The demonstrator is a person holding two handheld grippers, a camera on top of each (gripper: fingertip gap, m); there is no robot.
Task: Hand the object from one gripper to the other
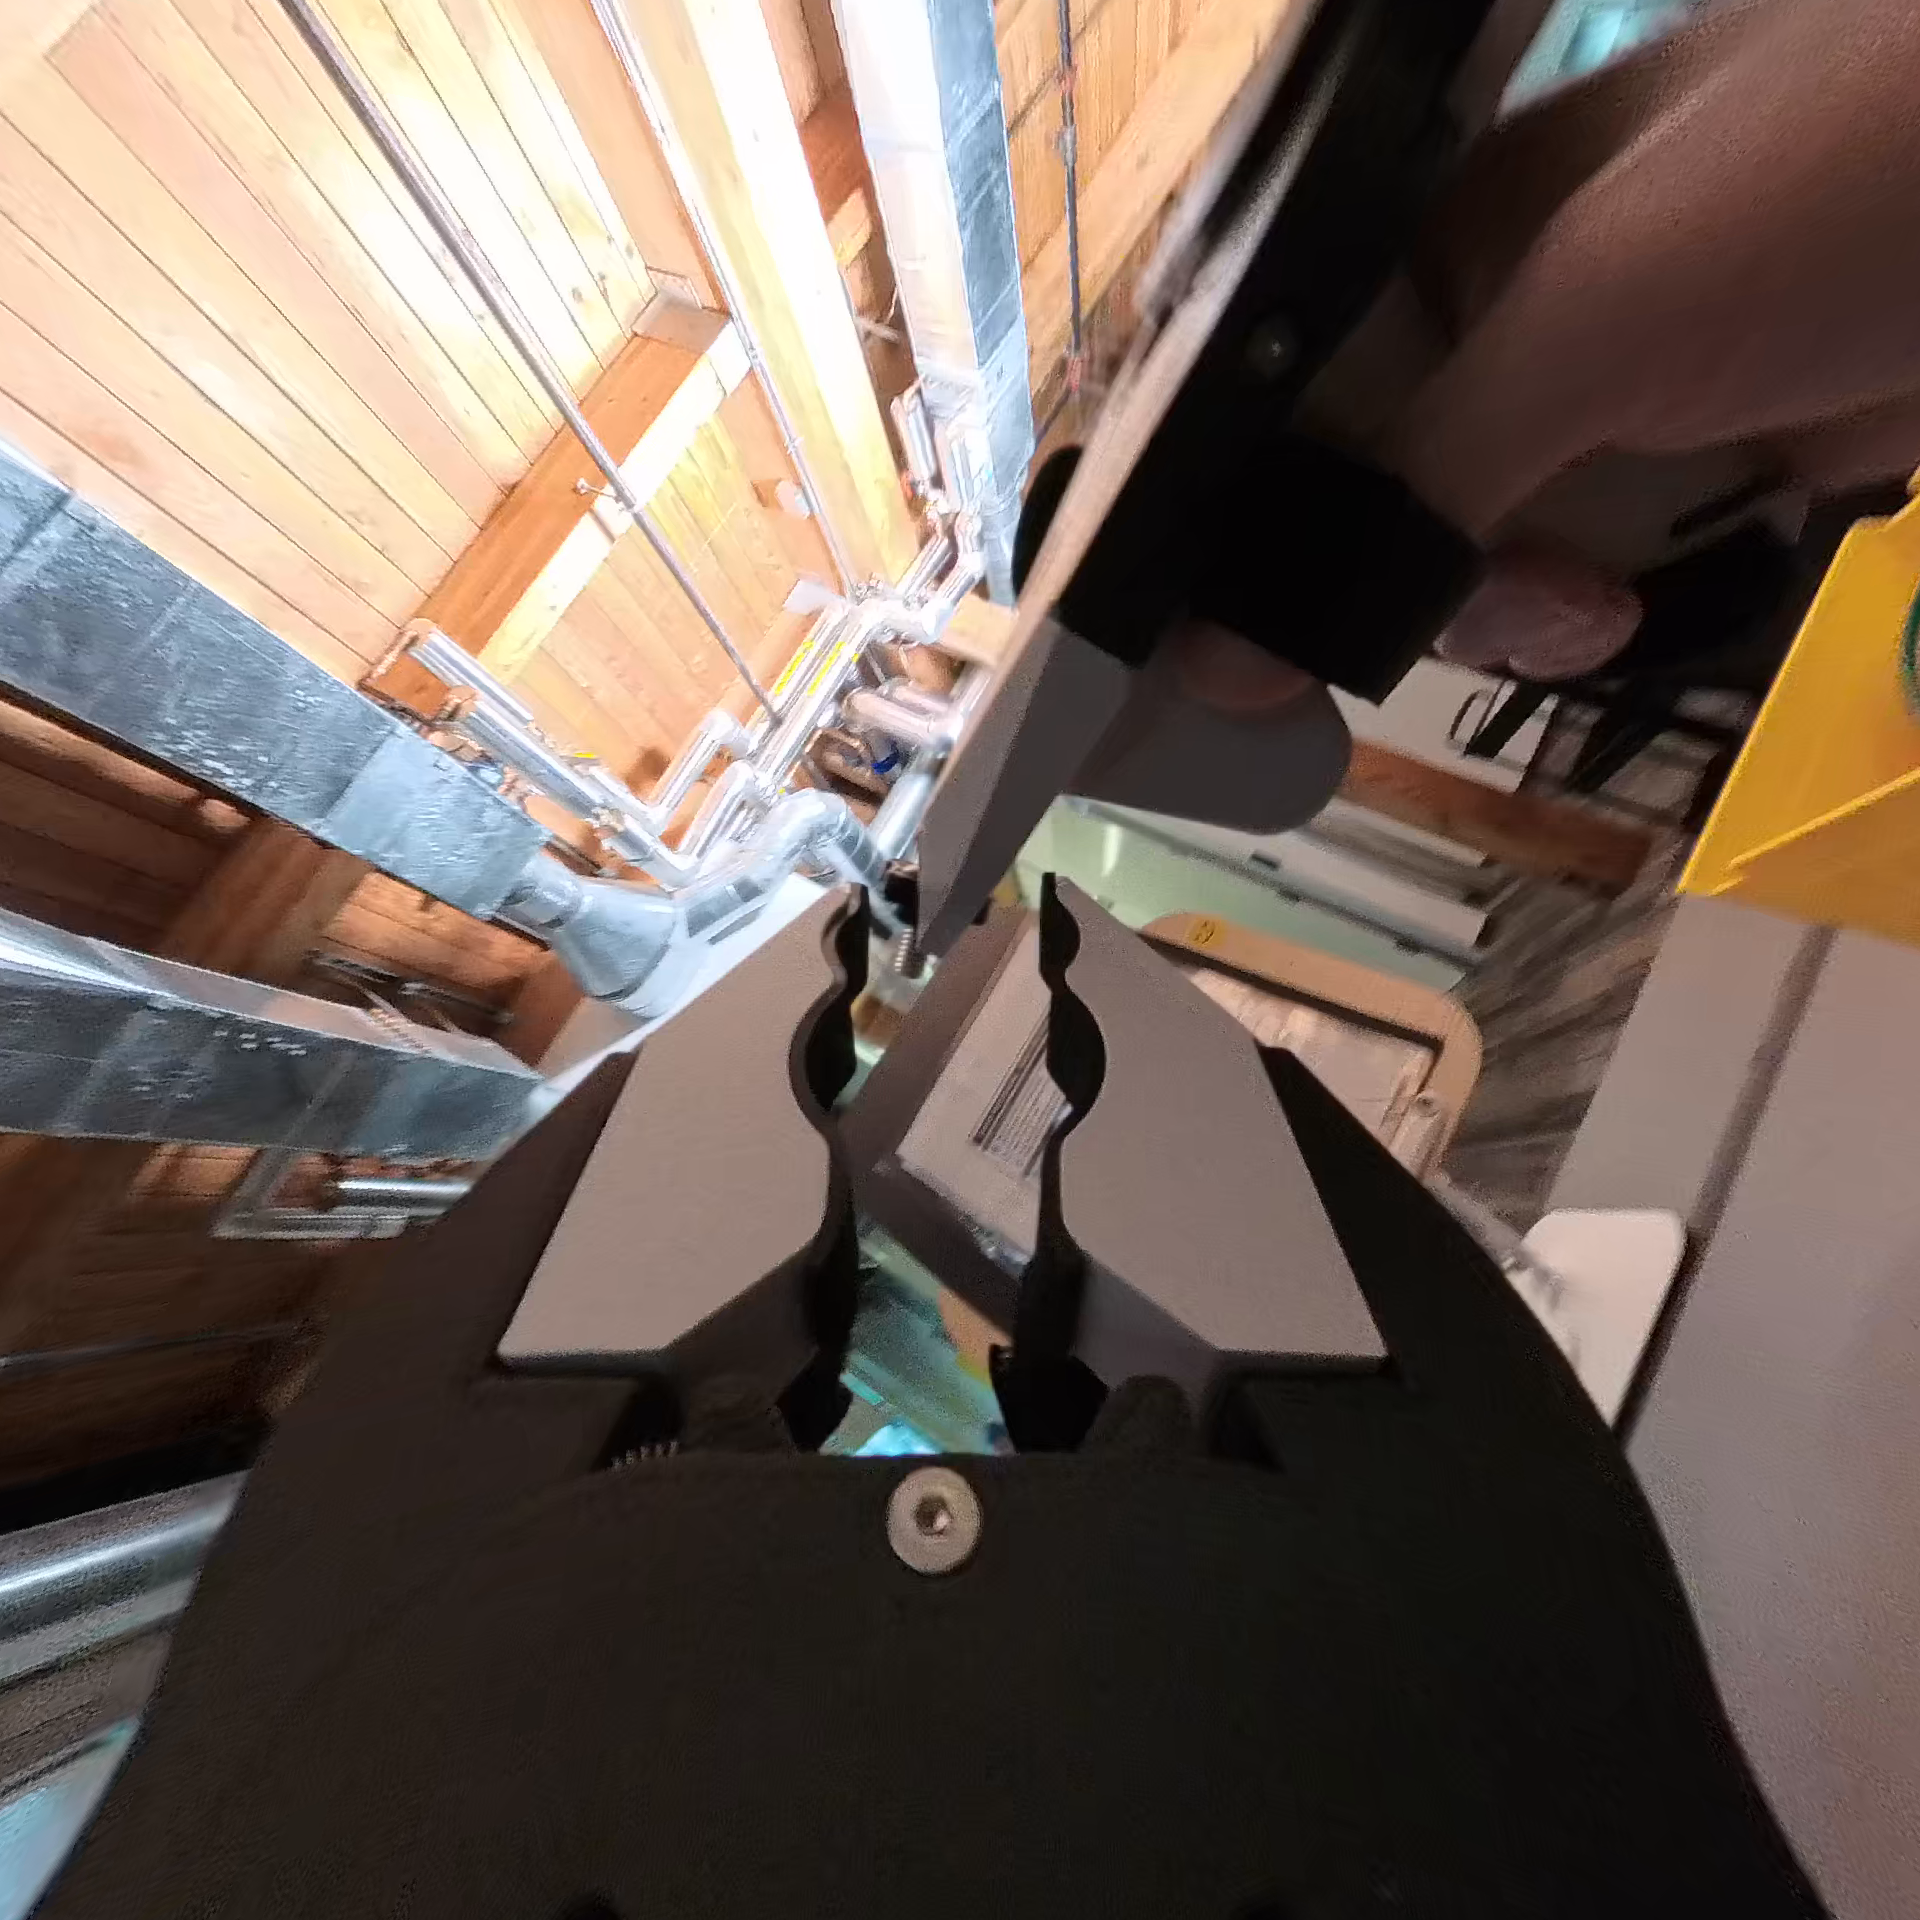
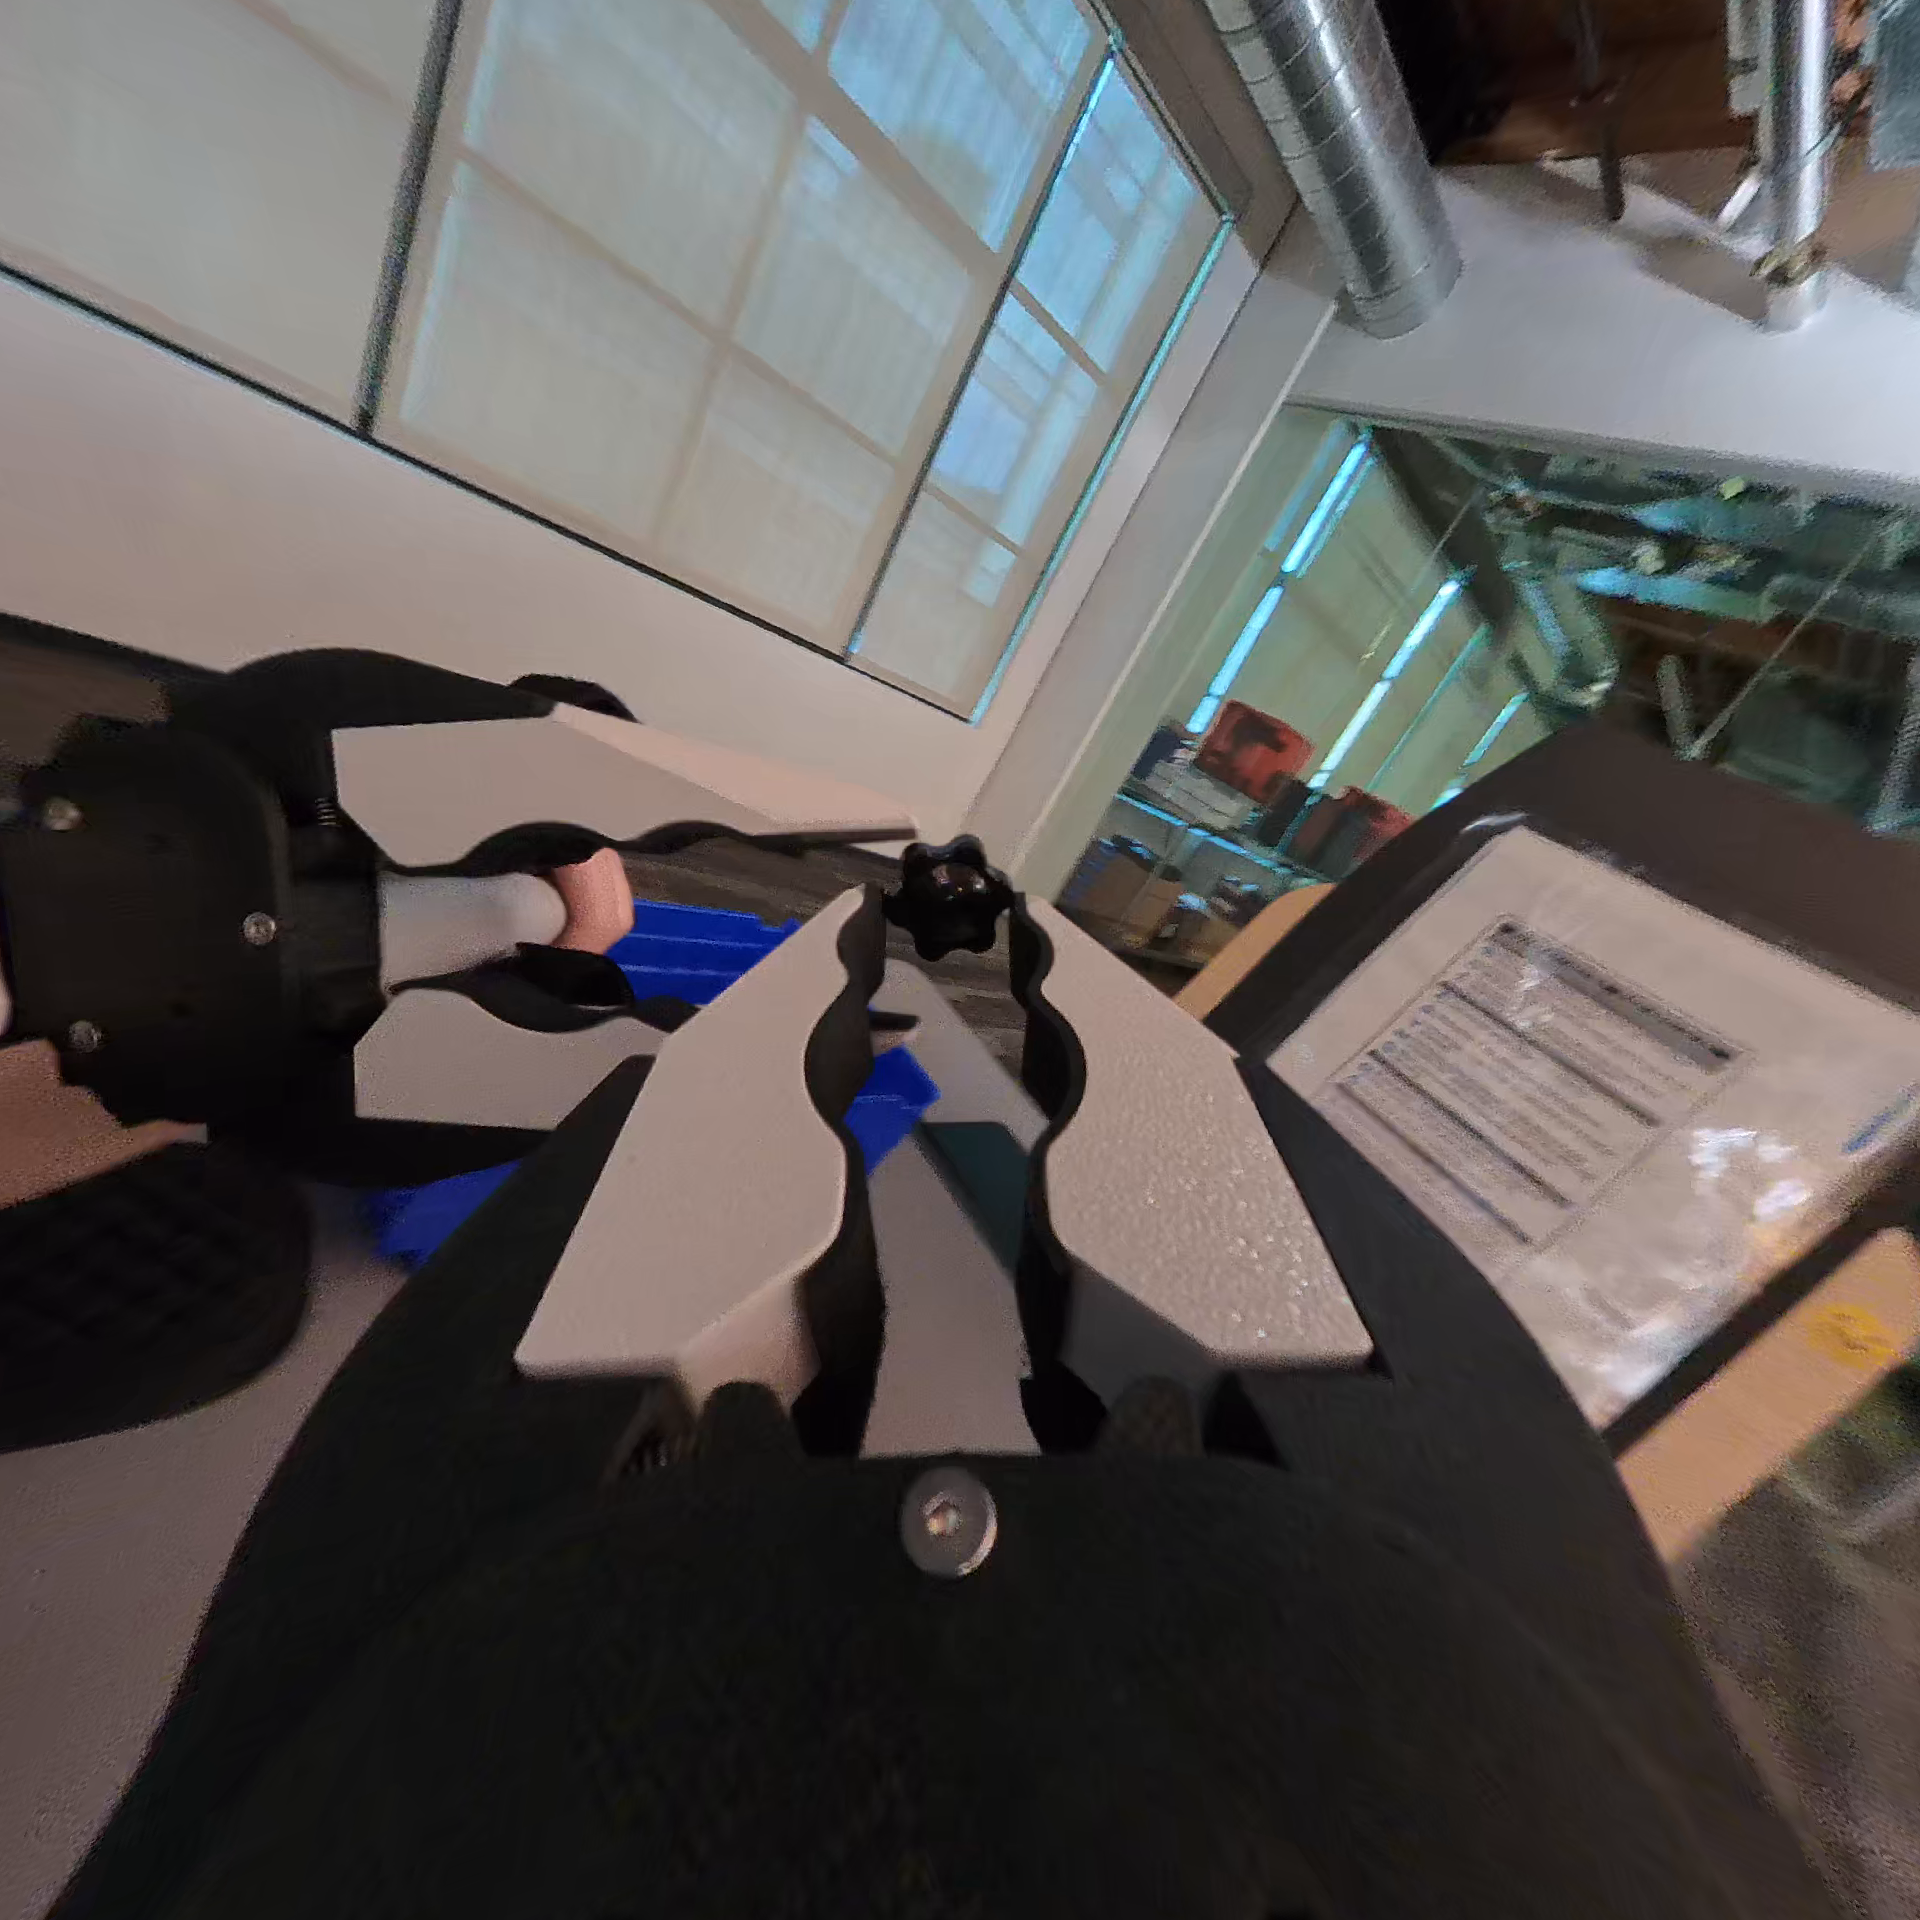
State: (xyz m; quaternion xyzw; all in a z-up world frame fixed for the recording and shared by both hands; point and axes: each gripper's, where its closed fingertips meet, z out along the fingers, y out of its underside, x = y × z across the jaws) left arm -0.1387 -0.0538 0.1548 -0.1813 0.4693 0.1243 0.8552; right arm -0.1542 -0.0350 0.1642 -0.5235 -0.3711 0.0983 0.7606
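Both hand-held grippers gape empty (left (image 1: 951,914), right (image 2: 945,914)) under a plank ceiling (image 1: 312,312) with ducts (image 1: 260,727).

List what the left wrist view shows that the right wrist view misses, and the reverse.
Left only: pale wooden planks overhead, a yellow panel. Right only: a gridded window, a blue ridged piece, a black knob. Both: silver ducts, the grey labelled box, and the left gripper and right gripper, open, empty.
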